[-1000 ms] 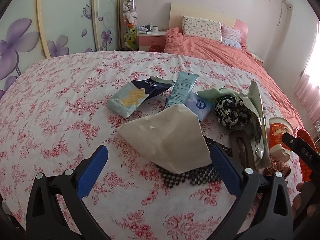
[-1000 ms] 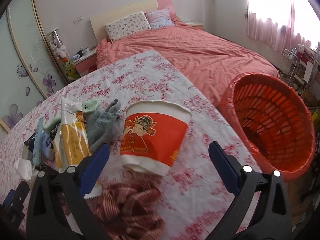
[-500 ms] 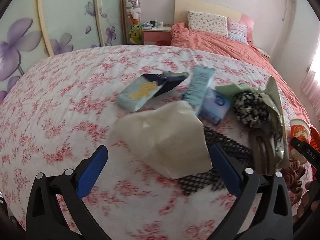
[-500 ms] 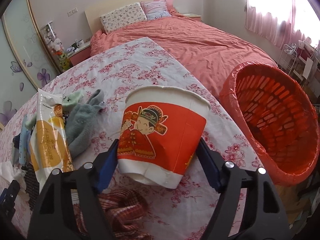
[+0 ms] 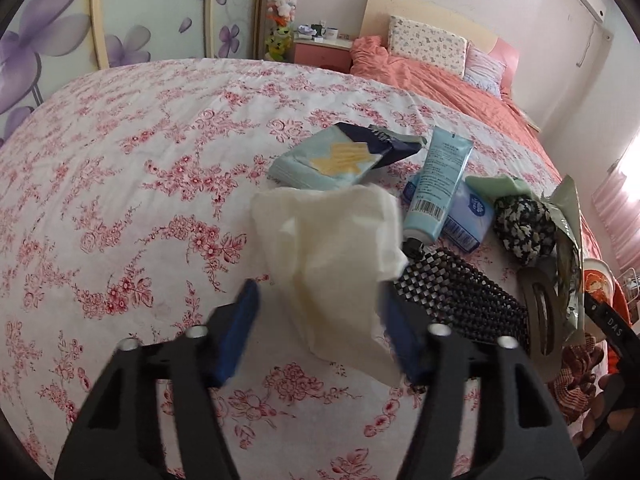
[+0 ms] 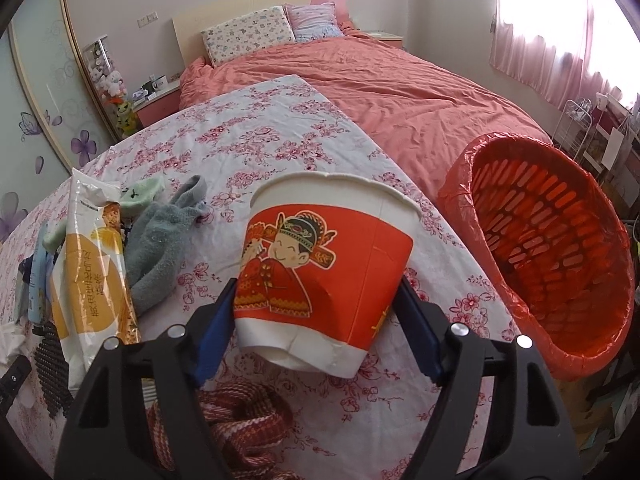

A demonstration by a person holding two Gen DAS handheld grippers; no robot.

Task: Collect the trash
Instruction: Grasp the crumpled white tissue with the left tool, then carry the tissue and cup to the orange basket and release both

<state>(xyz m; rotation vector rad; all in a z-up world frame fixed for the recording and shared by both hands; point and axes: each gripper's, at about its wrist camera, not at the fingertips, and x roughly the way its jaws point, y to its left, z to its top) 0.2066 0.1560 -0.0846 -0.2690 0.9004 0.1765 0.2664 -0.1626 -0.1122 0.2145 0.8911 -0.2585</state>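
My right gripper (image 6: 316,322) is shut on a red and white paper cup (image 6: 324,272), its pads pressed on both sides, just above the flowered bedspread (image 6: 256,140). A red bin-lined basket (image 6: 552,248) stands to its right beside the bed. My left gripper (image 5: 320,328) has its jaws narrowed around a crumpled white tissue (image 5: 332,256), which stands up between the blue pads; the right pad touches it, the left pad stands apart. The cup's edge shows at the far right in the left wrist view (image 5: 600,276).
On the bedspread (image 5: 120,160) lie a light-blue wrapper (image 5: 340,156), a blue tube (image 5: 440,184), a black mesh mat (image 5: 460,300), a rolled dark sock (image 5: 524,228) and a foil bag (image 5: 568,248). A yellow-white snack bag (image 6: 88,280), grey socks (image 6: 160,248) and a red knit cloth (image 6: 240,420) lie near the cup.
My right gripper closed on the paper cup and lifted it slightly. My left gripper moved forward over the tissue and its jaws narrowed around it.
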